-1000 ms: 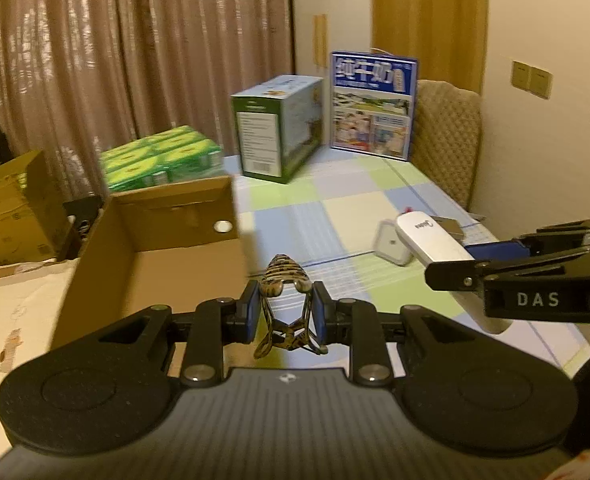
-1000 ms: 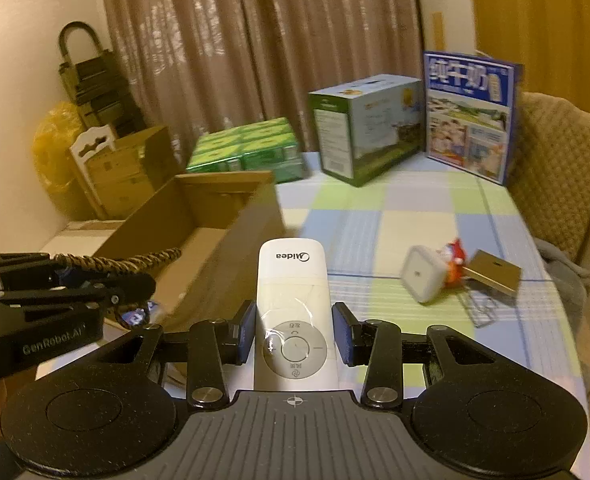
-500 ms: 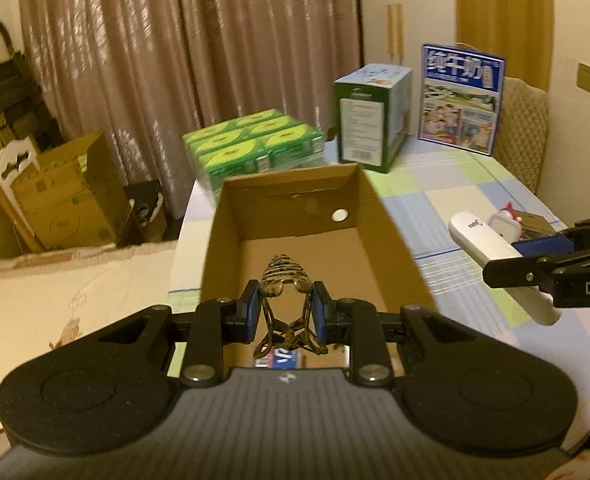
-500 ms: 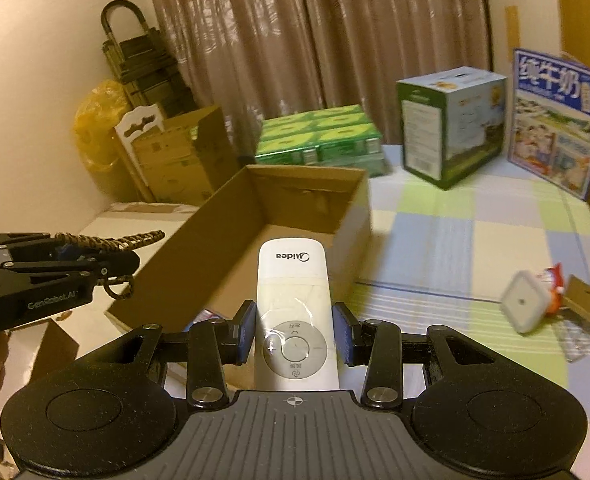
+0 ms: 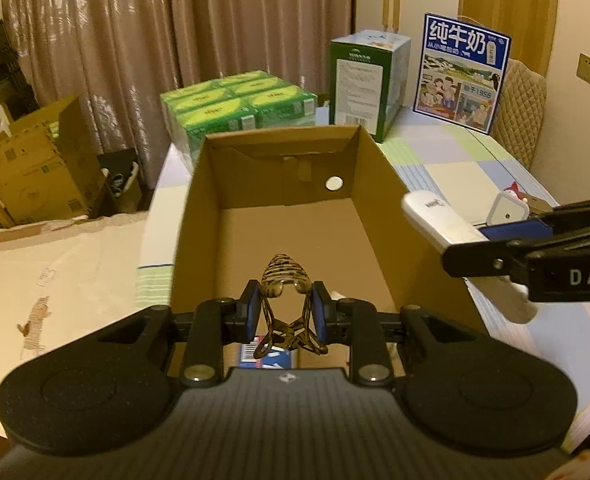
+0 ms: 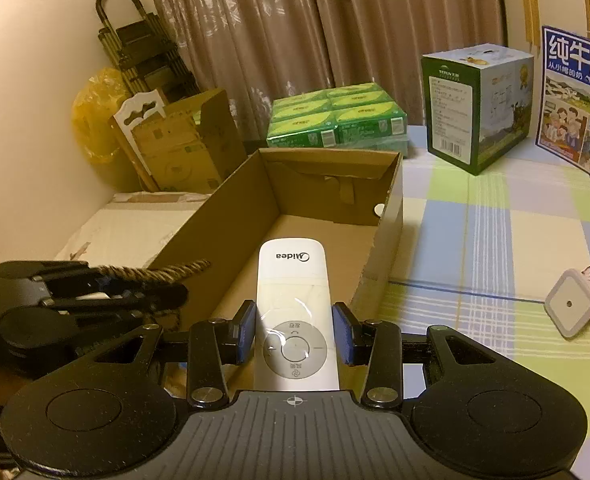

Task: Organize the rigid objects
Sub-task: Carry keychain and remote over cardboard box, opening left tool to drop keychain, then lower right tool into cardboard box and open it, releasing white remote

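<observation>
Carrying step, near the drop: left tongs (image 5: 285, 312) pinching a striped hair clip (image 5: 285, 280) above the open cardboard box (image 5: 379, 168) on the desk (image 6: 475, 240); right tongs (image 6: 295, 332) clamped on a white remote (image 6: 293, 280) over its near end. Next: lower into the box, spread both pairs, avoid the walls.

Each wrist camera looks forward and downward, close above the cardboard box (image 5: 279, 216). Both views share the box, with green cartons (image 6: 337, 122) at 12 o'clock.
</observation>
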